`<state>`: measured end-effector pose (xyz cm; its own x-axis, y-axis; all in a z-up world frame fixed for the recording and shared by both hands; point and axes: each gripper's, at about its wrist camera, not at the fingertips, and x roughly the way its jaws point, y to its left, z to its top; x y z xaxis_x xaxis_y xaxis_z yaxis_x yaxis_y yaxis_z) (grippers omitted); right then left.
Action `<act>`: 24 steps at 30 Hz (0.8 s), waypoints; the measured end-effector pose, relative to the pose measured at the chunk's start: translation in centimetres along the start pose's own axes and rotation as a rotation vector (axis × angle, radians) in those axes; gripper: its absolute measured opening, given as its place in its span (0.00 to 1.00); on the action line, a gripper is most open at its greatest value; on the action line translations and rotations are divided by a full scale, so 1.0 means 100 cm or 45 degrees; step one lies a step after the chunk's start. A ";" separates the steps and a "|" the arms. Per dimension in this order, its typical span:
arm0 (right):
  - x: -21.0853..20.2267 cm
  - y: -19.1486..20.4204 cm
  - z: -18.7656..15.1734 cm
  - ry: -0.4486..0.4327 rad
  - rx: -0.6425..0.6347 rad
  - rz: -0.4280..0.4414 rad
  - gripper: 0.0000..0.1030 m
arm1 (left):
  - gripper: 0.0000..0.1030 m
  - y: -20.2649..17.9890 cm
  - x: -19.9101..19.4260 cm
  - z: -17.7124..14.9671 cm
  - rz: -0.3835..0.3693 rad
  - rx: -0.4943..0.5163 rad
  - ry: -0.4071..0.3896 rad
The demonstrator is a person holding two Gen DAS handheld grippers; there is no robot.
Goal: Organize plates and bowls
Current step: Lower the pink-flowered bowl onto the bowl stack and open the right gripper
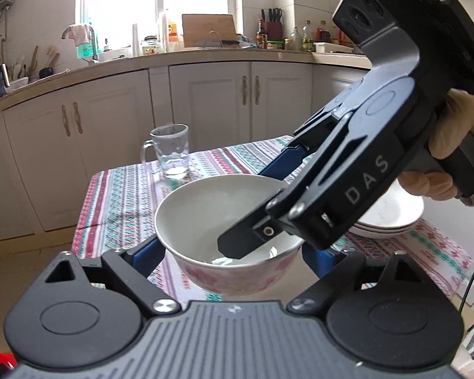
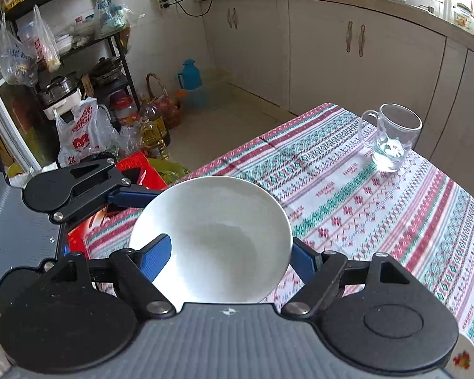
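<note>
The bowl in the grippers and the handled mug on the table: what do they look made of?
Bowl: likely glazed ceramic; opaque white inside with soft sheen, pink floral print outside. Mug: clear glass; the tablecloth shows through its wall. Stacked plates: also look like white glazed ceramic, though melamine cannot be ruled out.

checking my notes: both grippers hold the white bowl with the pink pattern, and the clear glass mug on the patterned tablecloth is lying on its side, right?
Not quite: the clear glass mug stands upright on the patterned tablecloth, as the right wrist view shows. The rest holds: the left gripper and right gripper both hold the white bowl with the pink pattern.
</note>
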<state>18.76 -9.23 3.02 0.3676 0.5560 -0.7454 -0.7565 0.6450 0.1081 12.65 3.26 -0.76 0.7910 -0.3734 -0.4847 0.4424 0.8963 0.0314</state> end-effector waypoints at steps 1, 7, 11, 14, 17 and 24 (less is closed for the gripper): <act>-0.002 0.001 -0.003 0.001 0.000 -0.004 0.82 | 0.90 -0.002 -0.001 -0.001 -0.007 0.002 0.002; -0.012 0.005 -0.022 -0.001 0.025 -0.012 0.82 | 0.90 -0.012 -0.005 -0.007 -0.048 -0.017 0.023; -0.018 0.010 -0.030 0.005 0.019 -0.019 0.83 | 0.90 -0.019 -0.007 -0.012 -0.061 -0.017 0.035; -0.019 0.011 -0.037 0.010 0.027 -0.018 0.83 | 0.90 -0.022 -0.008 -0.016 -0.073 -0.017 0.045; -0.017 0.011 -0.044 0.018 0.038 -0.016 0.83 | 0.90 -0.024 -0.009 -0.018 -0.080 -0.010 0.055; -0.013 0.009 -0.051 0.028 0.054 -0.007 0.83 | 0.90 -0.025 -0.006 -0.021 -0.097 -0.018 0.081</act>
<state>14.82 -12.04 0.72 0.3595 0.5410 -0.7603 -0.7304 0.6702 0.1315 10.18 1.75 -2.37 0.7264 -0.4251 -0.5400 0.4941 0.8692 -0.0197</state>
